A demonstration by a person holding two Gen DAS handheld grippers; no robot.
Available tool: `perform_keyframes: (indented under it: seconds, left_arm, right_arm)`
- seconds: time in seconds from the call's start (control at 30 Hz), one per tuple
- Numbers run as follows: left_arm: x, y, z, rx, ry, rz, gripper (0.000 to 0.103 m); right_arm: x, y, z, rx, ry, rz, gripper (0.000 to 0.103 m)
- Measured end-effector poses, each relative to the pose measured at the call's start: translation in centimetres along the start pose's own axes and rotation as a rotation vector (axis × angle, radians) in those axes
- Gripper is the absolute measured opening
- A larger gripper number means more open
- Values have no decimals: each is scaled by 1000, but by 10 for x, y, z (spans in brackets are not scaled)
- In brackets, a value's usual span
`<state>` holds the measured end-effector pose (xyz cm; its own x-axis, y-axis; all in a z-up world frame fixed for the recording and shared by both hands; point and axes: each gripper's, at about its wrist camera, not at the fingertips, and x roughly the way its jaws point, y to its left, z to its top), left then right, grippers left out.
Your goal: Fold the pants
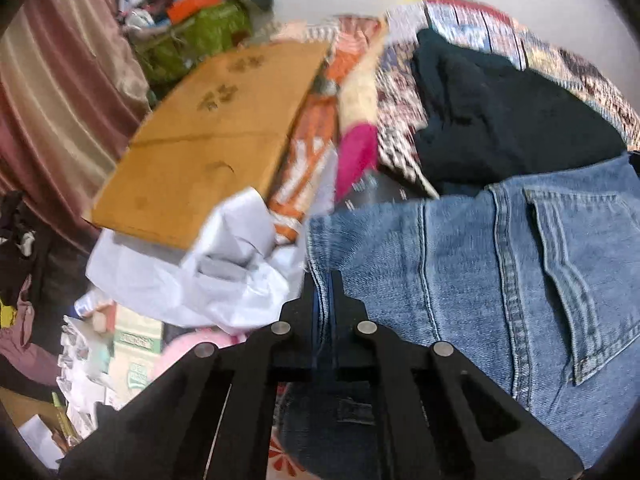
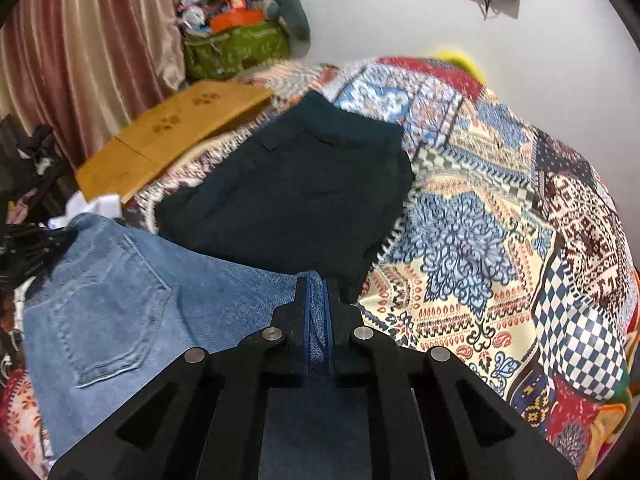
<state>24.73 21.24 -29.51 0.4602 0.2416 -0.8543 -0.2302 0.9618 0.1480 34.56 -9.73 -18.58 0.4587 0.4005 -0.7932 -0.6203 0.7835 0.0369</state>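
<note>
Blue denim jeans point(image 1: 460, 272) lie with a back pocket facing up. My left gripper point(image 1: 323, 280) is shut on the jeans' left edge. In the right wrist view the same jeans point(image 2: 128, 292) spread to the left, and my right gripper point(image 2: 317, 286) is shut on their right edge, denim pinched between the blue pads. The left gripper's black fingers point(image 2: 28, 240) show at the jeans' far left edge. A folded dark garment point(image 2: 288, 184) lies just beyond the jeans on the patterned bedspread point(image 2: 500, 216).
A brown cardboard board point(image 1: 212, 136) lies at the bed's left side over white plastic bags point(image 1: 208, 280). A green bag point(image 2: 236, 50) with piled clutter stands by the striped curtain point(image 2: 80, 40). The floor at left holds scattered boxes and clothes point(image 1: 80, 340).
</note>
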Motion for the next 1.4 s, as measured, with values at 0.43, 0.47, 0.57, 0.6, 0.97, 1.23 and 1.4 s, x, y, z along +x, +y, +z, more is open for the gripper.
perform_keyframes:
  seconds: [0.43,0.47,0.57,0.6,0.97,1.23,1.4]
  left_arm:
    - [-89,20,-26,-181,-11,-246,83]
    - [-92,19,-30,-192,0,-266,83]
    - [-94,13,-47,-226,43,-305,83]
    - [-92,8,-55,-232,62,-317,83]
    - [-59,-28,-60,-369,157,-449,85]
    - [-51,-28,-52,-399,147,-249,31]
    - [-117,-44,-39,-223,-94,-116,18]
  right_arm:
    - [-89,-18,-33,89,-16,17,53]
    - [-97,-19,-41,102,-22,14,53]
    - [-119,-26,-69,135,-35,0,53]
    - [-123,-28,-78,145,-35,-10,53]
    - [-117,-59,-174,328,42,1,54]
    - [-117,-60,-179,369,28,25,54]
    - [-119,-59,-185,375,21,28,54]
